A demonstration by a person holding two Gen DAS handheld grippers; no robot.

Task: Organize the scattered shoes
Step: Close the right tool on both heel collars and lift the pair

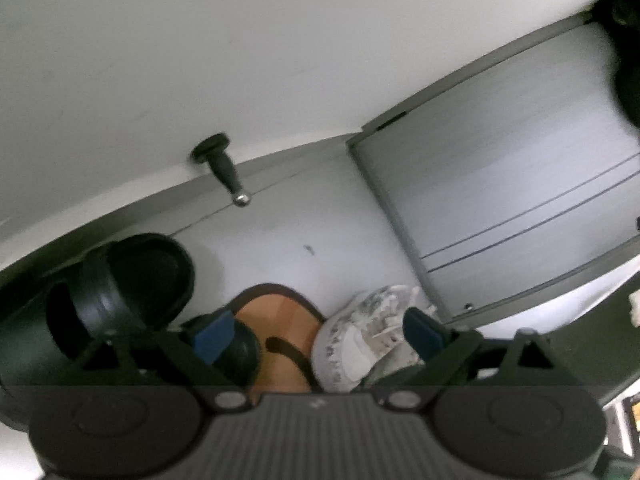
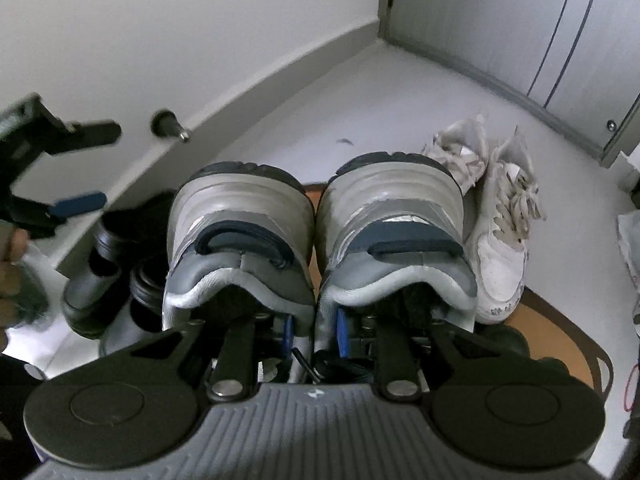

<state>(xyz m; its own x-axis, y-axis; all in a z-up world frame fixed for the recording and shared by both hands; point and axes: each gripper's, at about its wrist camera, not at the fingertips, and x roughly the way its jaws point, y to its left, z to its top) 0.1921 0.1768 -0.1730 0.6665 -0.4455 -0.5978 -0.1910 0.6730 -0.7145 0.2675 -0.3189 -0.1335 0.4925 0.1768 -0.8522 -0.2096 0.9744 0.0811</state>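
Right tool (image 2: 315, 330), nearest the lens in the right wrist view, was clamped on the grey sneakers (image 2: 316, 240). Its blue pads sat at the inner collars where the two shoes meet, pinching both heel rims together. The pair filled the centre of the frame, heels toward the camera, toes pointing away and down. They appeared to hang clear of the floor (image 2: 320, 92), though their soles were hidden.

Judged to handle as a moderate load: padded collars soft and squashy, soles stiff and thick. A pinch on two collars at once could let one shoe slip. A deep bite on the firm heel rims looked the safest hold.

Left tool (image 1: 316, 332) stood wide open with nothing between its pads. It hovered over the orange mat (image 1: 280, 312) at lower centre of the left wrist view. Black sandals (image 1: 132, 280) lay at lower left. White sneakers (image 1: 360, 332), with loose laces, lay at lower right beside the cabinet (image 1: 500, 200).

A black doorstop (image 1: 224, 168) stuck out from the wall at centre left.

White pair looked light and floppy, best taken at the heel.
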